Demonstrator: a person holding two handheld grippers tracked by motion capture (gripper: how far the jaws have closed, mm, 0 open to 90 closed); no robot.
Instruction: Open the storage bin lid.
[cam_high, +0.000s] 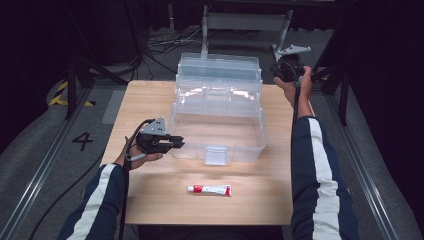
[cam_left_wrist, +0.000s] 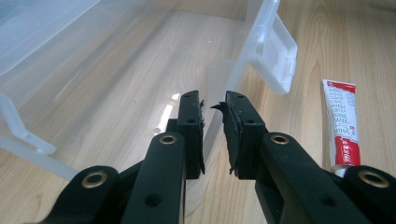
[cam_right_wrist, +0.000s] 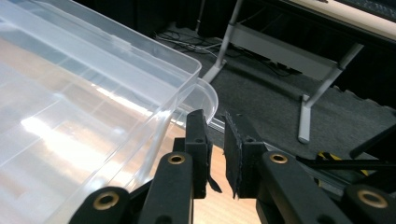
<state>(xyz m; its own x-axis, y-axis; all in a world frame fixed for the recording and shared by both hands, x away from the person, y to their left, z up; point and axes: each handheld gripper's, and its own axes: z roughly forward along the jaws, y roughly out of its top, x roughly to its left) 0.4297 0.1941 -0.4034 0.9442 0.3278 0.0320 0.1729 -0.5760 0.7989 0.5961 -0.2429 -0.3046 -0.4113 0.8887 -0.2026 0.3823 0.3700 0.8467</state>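
A black "4" (cam_high: 82, 140) stood on the grey floor left of the table. The red-and-white tube (cam_left_wrist: 343, 122) bore printing too blurred to read.

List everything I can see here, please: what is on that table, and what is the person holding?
storage box: one, clear plastic, open, middle of the table, its lid tipped back at the far side
latch: one, clear, on the box's near wall
tube: one, white and red, lying flat on the table in front of the box
table: one, light wood
left gripper: one, black, jaws nearly shut around the box's near left wall
right gripper: one, black, jaws close together with nothing between them, at the lid's far right corner
sleeves: two, dark blue with white stripes
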